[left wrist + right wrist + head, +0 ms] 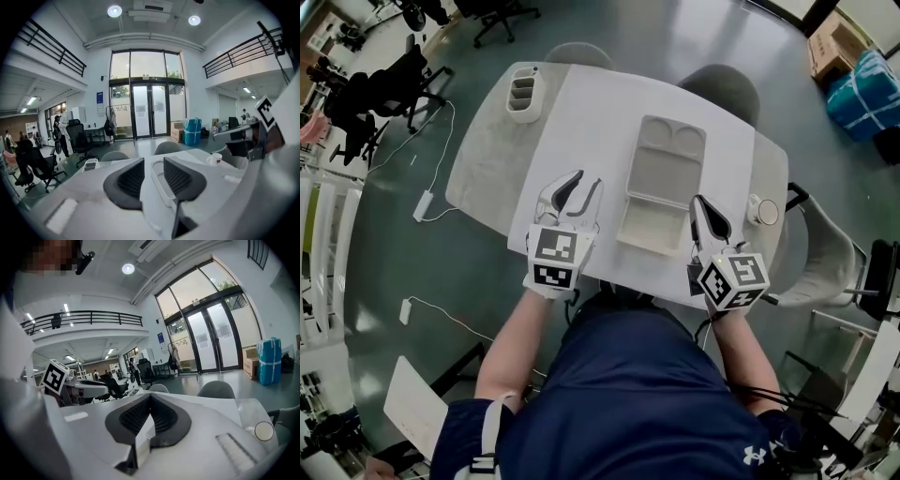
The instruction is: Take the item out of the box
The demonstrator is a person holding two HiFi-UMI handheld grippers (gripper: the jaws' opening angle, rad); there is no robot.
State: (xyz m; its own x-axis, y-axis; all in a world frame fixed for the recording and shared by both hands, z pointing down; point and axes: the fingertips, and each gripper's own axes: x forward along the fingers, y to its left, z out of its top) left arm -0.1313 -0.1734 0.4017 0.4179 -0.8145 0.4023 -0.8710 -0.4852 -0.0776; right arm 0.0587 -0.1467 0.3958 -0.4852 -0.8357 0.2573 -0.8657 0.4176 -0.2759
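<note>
The box is a shallow white tray [661,183] with several compartments, lying in the middle of the white table [487,159]. I cannot make out any separate item in it. My left gripper [578,187] is open just left of the tray's near corner. In the left gripper view the left gripper [152,176] has the tray's rim [159,183] showing through the gap between its jaws. My right gripper [703,211] is shut with nothing in it, beside the tray's near right corner. In the right gripper view the right gripper [150,398] has its jaws pressed together.
A white compartment holder [523,94] stands at the table's far left corner. A white cup [762,211] sits at the right edge, the cup [264,431] also showing in the right gripper view. Two grey chairs [720,89] stand behind the table. Boxes [848,66] lie on the floor, far right.
</note>
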